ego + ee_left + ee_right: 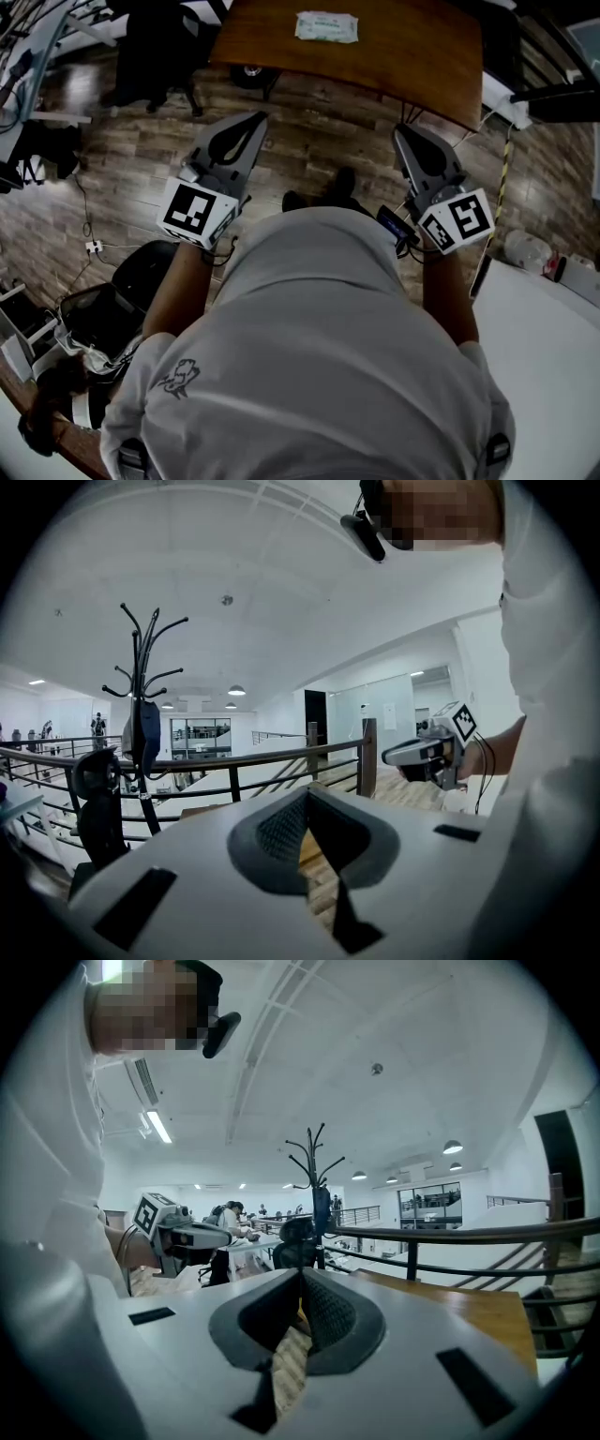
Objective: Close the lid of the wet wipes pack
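At twelve o'clock on brown wooden table (422, 56): flat, pale green rectangular wet wipes pack (326, 26), long axis nine-to-three; lid facing seemingly up, too small to confirm. Left gripper (255, 120) and right gripper (401, 131) both clenched, empty, well apart from the pack. Pack lies one o'clock of left, eleven of right; neither clearly nearer.

Dim head view; both gripper views bright, fisheye-warped, with black vignetted corners.
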